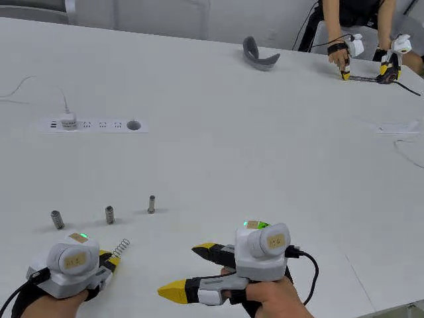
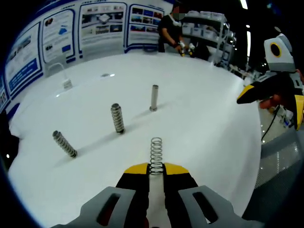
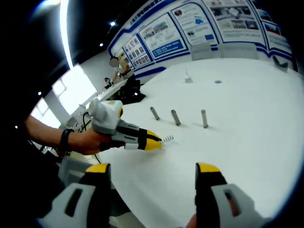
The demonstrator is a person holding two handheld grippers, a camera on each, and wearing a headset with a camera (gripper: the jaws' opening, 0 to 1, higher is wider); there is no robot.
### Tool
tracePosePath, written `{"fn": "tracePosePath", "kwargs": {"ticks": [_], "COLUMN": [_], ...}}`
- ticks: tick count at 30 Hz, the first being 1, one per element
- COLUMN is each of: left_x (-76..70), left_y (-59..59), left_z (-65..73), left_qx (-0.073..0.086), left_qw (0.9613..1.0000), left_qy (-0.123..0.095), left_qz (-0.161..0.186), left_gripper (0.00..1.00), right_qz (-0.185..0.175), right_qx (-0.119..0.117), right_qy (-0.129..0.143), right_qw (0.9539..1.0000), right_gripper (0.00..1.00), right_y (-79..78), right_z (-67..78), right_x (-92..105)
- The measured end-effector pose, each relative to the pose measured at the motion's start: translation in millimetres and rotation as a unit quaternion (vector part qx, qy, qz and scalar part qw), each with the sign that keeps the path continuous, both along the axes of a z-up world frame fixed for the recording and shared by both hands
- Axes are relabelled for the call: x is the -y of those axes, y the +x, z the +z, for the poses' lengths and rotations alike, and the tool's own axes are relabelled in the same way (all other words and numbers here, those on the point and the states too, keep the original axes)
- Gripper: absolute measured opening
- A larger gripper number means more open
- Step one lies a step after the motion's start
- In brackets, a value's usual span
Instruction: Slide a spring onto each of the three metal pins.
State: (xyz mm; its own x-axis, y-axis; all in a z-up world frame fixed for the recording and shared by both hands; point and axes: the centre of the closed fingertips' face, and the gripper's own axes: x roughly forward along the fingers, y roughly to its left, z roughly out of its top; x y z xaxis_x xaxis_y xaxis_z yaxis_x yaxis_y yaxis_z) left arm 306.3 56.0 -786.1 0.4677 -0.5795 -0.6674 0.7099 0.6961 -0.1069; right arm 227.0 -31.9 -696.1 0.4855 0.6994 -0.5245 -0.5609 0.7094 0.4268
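On the white table (image 1: 252, 165): first spring-covered pin (image 2: 64, 144), second spring-covered pin (image 2: 117, 118), bare pin (image 2: 154, 97), standing in a row. Left gripper (image 2: 156, 167): fingers pinching a loose spring (image 2: 156, 151) by one end, the rest projecting beyond the tips, short of the pins. Right gripper (image 3: 154, 171): fingers spread wide.

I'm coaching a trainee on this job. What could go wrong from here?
The left hand-held gripper pinches the spring by its end coils only, so it could tilt or pop free. The bare pin looks freestanding; an off-axis push might tip it. The middle pin, already sprung, stands beside it and could get knocked.
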Motion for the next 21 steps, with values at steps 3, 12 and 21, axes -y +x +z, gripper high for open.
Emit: {"fn": "tracePosePath", "kwargs": {"ticks": [3,12,21], "left_x": [-3.5,-16.9,-29.2], "left_y": [-4.1,-12.0,-18.1], "left_z": [7.5,37.0,59.0], "left_qx": [0.006,0.028,0.045], "left_qw": [1.0,0.9994,0.9985], "left_qy": [-0.004,-0.021,-0.029], "left_qz": [-0.003,-0.004,-0.008], "left_gripper": [0.1,0.1,0.1], "right_qz": [0.006,0.022,0.032], "right_qx": [-0.001,0.001,0.0], "right_qy": [-0.001,0.013,0.033], "right_qw": [1.0,0.9997,0.9989], "right_gripper": [0.73,0.69,0.63], "right_y": [0.9,10.2,20.1], "right_z": [0.0,6.7,12.3], "right_x": [-6.2,-27.3,-45.1]}}
